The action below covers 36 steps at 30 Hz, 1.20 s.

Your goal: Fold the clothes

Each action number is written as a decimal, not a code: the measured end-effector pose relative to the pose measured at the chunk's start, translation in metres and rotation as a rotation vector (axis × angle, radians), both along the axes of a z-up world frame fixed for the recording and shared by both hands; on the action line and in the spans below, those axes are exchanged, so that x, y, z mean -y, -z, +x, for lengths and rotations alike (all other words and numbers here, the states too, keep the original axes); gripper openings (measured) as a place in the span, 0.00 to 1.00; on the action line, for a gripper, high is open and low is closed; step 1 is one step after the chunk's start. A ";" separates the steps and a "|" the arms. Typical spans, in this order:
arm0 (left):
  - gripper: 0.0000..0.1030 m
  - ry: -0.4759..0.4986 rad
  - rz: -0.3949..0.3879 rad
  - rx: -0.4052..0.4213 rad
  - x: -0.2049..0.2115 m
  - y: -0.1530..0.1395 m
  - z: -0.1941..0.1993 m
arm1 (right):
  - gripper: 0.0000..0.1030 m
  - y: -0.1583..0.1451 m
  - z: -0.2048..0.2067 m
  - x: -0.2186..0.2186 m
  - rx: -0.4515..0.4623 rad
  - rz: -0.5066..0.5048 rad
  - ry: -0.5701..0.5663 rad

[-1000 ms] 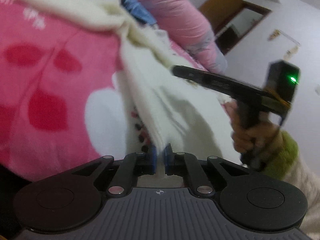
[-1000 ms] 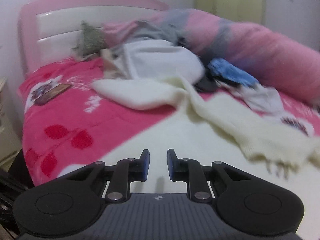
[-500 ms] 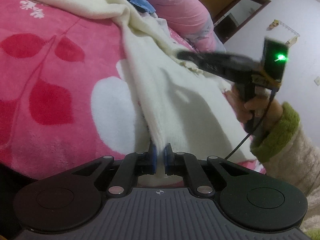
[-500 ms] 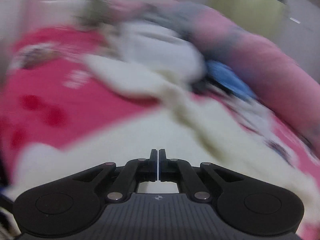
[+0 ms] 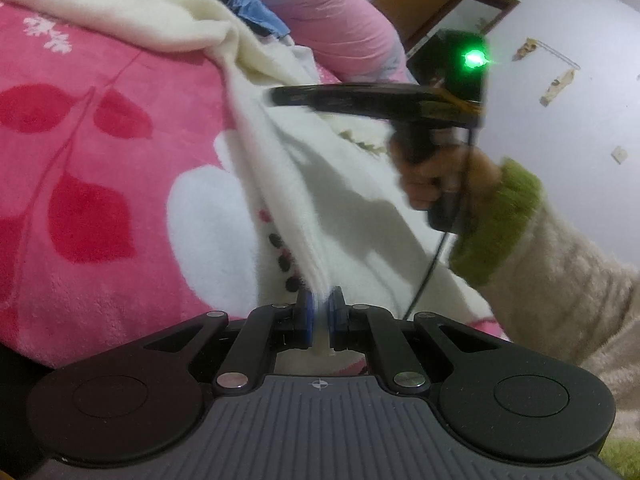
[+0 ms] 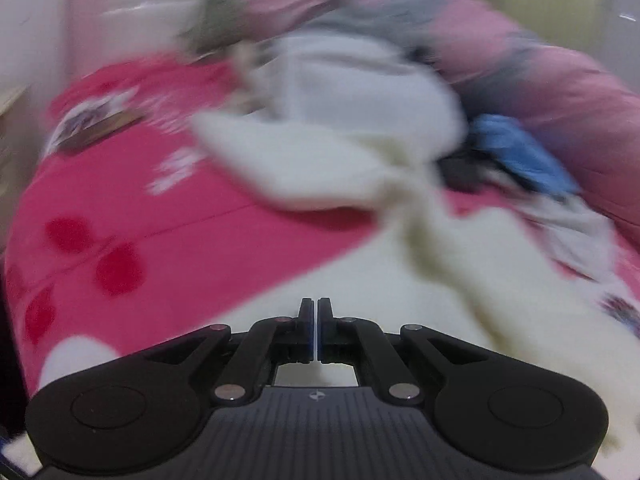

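Cream fleece garment [image 5: 304, 184] lies spread across the pink bed cover [image 5: 100, 168], running from the near edge up toward the far left, where one end trails off flat. Not folded: it sits in loose, ridged drapes with no stacked layers or squared edges visible

Left hand-held gripper [image 5: 319, 312]: jaws clamped on a near edge of the cream garment; cloth rises taut from between the blue pads [image 5: 306, 314] and stretches away toward the far side

Right hand-held gripper [image 5: 280, 98], seen from the left wrist view: held by a hand [image 5: 436, 178] in a green-cuffed sleeve, fingers reaching into the garment on the right, above the bed. In its own view the right gripper [image 6: 318, 328] has its jaws drawn together with only a thin slit between. That view is badly motion-blurred, so I cannot tell whether cloth is pinched in the slit or the jaws are closed on nothing

Other laundry sits far on the bed: a white item [image 6: 360, 92], a blue item [image 6: 520, 152], a rolled pink quilt [image 6: 540, 80] behind them. All loose, none visibly folded

Progress, judged: the cream garment is in hand and being tensioned along one edge, consistent with straightening it out ahead of a fold. No finished fold is visible anywhere; the cream piece and the heap beyond appear to be what is left
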State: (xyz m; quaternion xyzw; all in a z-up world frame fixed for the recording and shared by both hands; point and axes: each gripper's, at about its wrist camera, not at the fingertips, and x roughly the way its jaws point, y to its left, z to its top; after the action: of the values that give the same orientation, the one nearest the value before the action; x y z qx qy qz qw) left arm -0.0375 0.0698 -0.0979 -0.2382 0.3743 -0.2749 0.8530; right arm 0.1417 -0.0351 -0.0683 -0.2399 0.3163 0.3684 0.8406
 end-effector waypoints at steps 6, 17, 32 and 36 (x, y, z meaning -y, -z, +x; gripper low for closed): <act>0.05 0.017 0.000 0.001 -0.002 0.003 0.002 | 0.00 0.006 0.067 0.008 0.003 0.044 0.259; 0.06 0.003 0.034 -0.032 -0.006 0.008 0.001 | 0.03 -0.030 0.071 0.085 -0.139 0.330 0.439; 0.15 -0.032 0.047 -0.122 -0.007 0.006 0.005 | 0.55 -0.011 -0.173 0.412 -0.253 0.603 1.021; 0.23 -0.071 0.033 -0.159 -0.003 0.006 0.006 | 0.55 0.015 -0.190 0.413 -0.296 0.680 1.012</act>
State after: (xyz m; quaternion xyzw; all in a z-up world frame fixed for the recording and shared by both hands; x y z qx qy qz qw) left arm -0.0319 0.0728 -0.1036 -0.2581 0.4366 -0.2186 0.8337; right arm -0.0481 -0.4484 -0.0836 0.2738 0.3689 0.0342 0.8876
